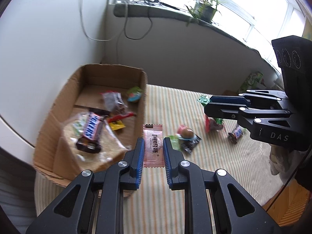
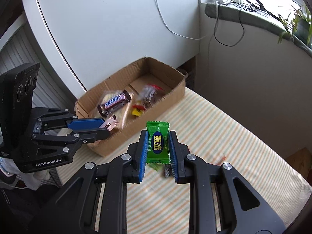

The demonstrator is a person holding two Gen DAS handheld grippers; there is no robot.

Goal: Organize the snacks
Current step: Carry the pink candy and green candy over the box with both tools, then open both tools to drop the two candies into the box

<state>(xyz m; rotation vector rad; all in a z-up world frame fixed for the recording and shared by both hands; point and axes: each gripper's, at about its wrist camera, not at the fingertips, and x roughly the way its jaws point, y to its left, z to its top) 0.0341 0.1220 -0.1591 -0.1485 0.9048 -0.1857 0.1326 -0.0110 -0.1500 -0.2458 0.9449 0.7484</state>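
The left gripper pinched a pink candy wrapper between its blue fingers beside the cardboard box of snacks, while the right gripper pinched a green candy packet above the striped cloth on the counter.

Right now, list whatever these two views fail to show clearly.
- Left wrist view: the snacks in the cardboard box are motion-blurred; only the Snickers bar reads.
- Left wrist view: a green bag by the wall is partly hidden behind the right gripper.
- Right wrist view: items under the green candy are blurred and covered by it.
- Right wrist view: the left gripper hides most of the pink packet.
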